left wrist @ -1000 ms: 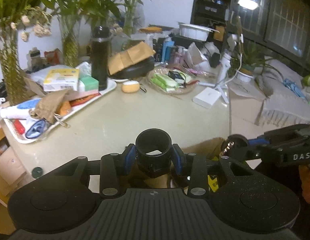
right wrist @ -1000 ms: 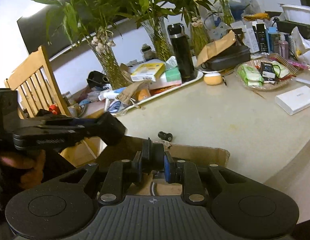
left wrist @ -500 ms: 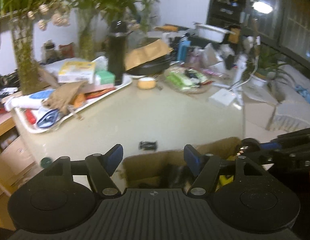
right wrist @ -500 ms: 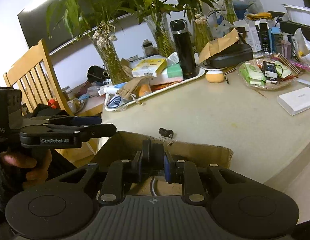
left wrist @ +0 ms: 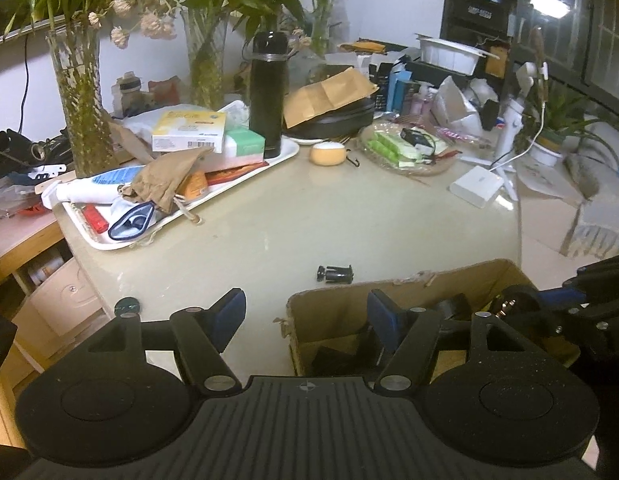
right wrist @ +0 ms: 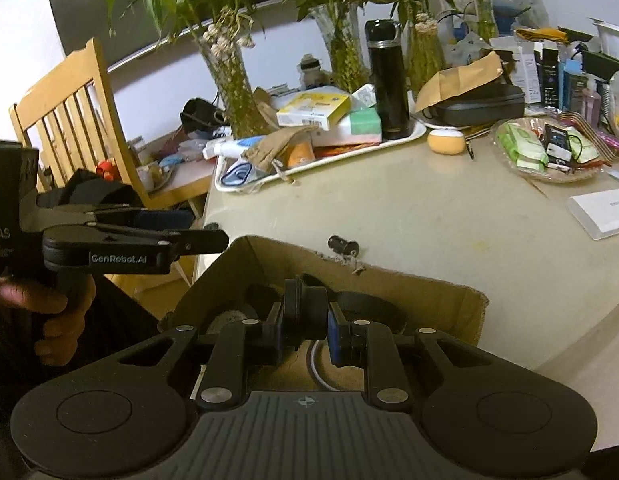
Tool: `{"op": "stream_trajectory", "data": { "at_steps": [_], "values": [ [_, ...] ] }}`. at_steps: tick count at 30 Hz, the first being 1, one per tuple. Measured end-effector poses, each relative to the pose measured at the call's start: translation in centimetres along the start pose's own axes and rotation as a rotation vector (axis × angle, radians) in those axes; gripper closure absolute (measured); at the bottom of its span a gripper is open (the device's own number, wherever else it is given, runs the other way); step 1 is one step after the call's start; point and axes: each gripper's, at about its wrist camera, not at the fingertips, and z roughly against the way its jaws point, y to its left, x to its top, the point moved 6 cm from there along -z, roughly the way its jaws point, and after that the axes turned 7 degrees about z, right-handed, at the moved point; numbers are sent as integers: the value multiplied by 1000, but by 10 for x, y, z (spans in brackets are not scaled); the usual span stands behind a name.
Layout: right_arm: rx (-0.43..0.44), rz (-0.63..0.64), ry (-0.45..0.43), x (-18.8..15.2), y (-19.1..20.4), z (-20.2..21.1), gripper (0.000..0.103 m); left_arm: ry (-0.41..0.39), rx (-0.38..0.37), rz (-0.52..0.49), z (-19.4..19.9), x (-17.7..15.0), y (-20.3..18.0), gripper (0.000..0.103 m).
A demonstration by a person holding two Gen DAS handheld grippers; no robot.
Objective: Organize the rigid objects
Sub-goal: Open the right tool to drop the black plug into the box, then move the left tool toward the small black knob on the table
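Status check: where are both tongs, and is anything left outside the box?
Left tongs open, empty. Right tongs shut on black part over cardboard box. Small black fitting loose on table. Path clear.

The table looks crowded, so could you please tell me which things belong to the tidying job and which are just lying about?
In the job:
- cardboard box
- small black disc part, clamped in the right gripper over the box
- small black fitting on the table beside the box
- left gripper, open and empty

Lying about:
- white tray
- black flask
- wicker plate
- white box
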Motion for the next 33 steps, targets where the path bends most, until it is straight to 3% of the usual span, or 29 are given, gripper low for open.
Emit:
{"op": "stream_trajectory", "data": {
  "at_steps": [11,12,13,15,20,24,33],
  "values": [
    [64,50,6,-1,13,-2,78,-1,5,5,-1,1,0,37],
    [62,58,17,-2,14,-4,75,0,6,5,-1,1,1,37],
    [56,62,36,-3,14,-7,61,2,9,5,-1,1,1,37],
    [42,73,51,-5,15,-9,42,5,16,4,-2,1,0,37],
    [6,84,34,-4,14,-7,7,10,28,10,-4,2,2,37],
    [-32,75,37,-4,9,-9,0,14,30,15,-5,2,3,37],
    [-105,24,19,-2,-7,-7,0,10,30,28,-5,2,4,37]
  ]
}}
